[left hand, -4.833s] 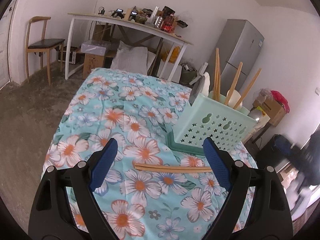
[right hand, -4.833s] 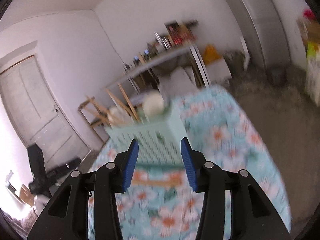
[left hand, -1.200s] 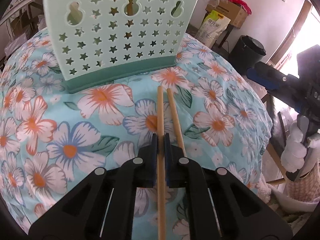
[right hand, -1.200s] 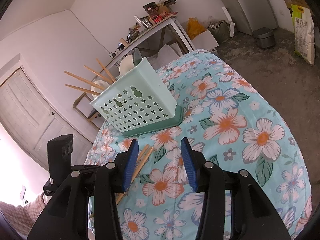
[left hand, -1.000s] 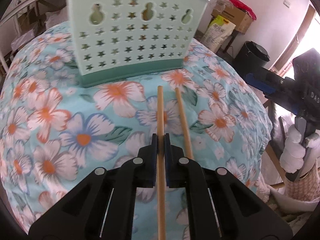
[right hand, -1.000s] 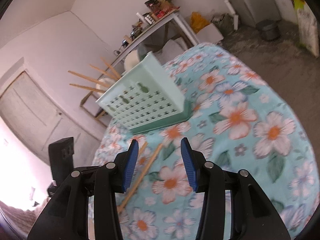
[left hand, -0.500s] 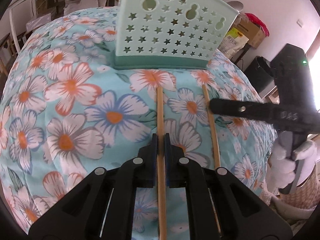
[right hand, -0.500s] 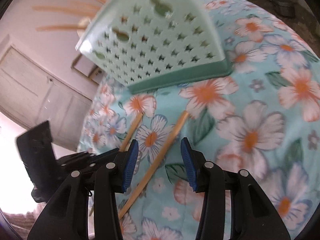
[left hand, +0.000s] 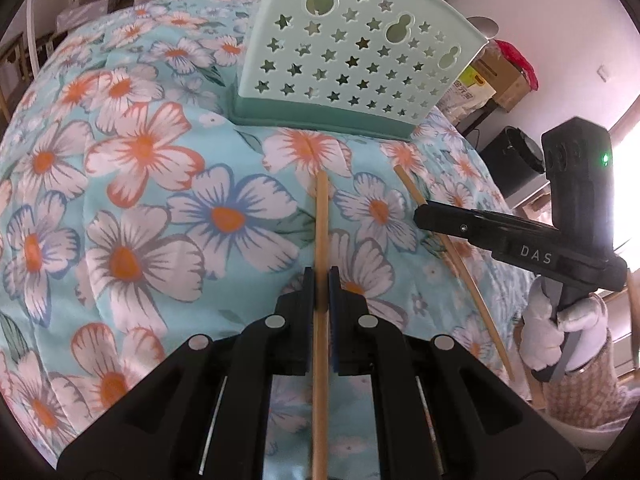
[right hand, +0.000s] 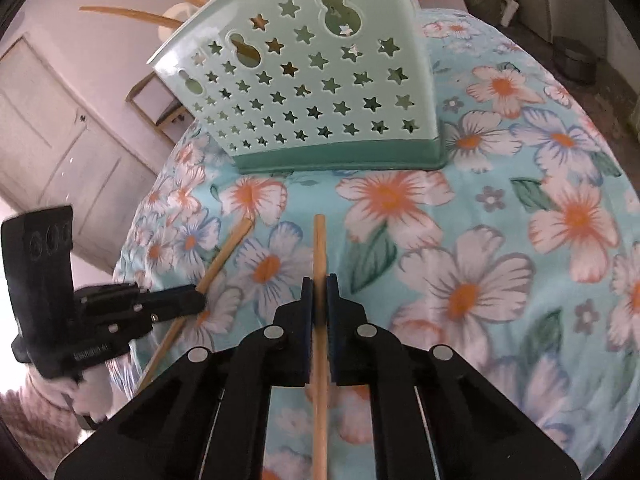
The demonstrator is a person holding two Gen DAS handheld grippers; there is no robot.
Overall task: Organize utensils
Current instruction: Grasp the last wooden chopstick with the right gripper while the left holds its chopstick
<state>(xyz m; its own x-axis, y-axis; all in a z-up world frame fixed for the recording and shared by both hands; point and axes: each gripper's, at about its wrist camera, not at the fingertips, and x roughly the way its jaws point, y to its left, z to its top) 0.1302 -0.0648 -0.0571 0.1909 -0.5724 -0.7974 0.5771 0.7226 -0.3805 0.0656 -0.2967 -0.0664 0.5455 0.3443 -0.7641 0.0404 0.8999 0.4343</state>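
Observation:
A mint-green utensil basket [left hand: 352, 64] with star holes stands on the floral tablecloth [left hand: 152, 184]; it also shows in the right wrist view [right hand: 304, 92], with several wooden chopsticks [right hand: 132, 12] sticking out of its top. My left gripper [left hand: 321, 276] is shut on a wooden chopstick [left hand: 321, 216] that points at the basket. My right gripper [right hand: 319, 284] is shut on a second wooden chopstick [right hand: 319, 248]; that chopstick [left hand: 416, 196] and the right gripper [left hand: 424, 214] show at the right of the left wrist view. The left gripper [right hand: 198, 300] and its chopstick [right hand: 228, 248] show at the left of the right wrist view.
The tablecloth [right hand: 500, 240] falls away at the table edges. A white door [right hand: 52, 136] is behind on the left. Cardboard boxes [left hand: 508, 76] and a black bin [left hand: 516, 152] stand on the floor beyond the table.
My right gripper has come down and shut on the second chopstick, which lay loose on the cloth. My left gripper has kept its chopstick and shifted left, away from the other one.

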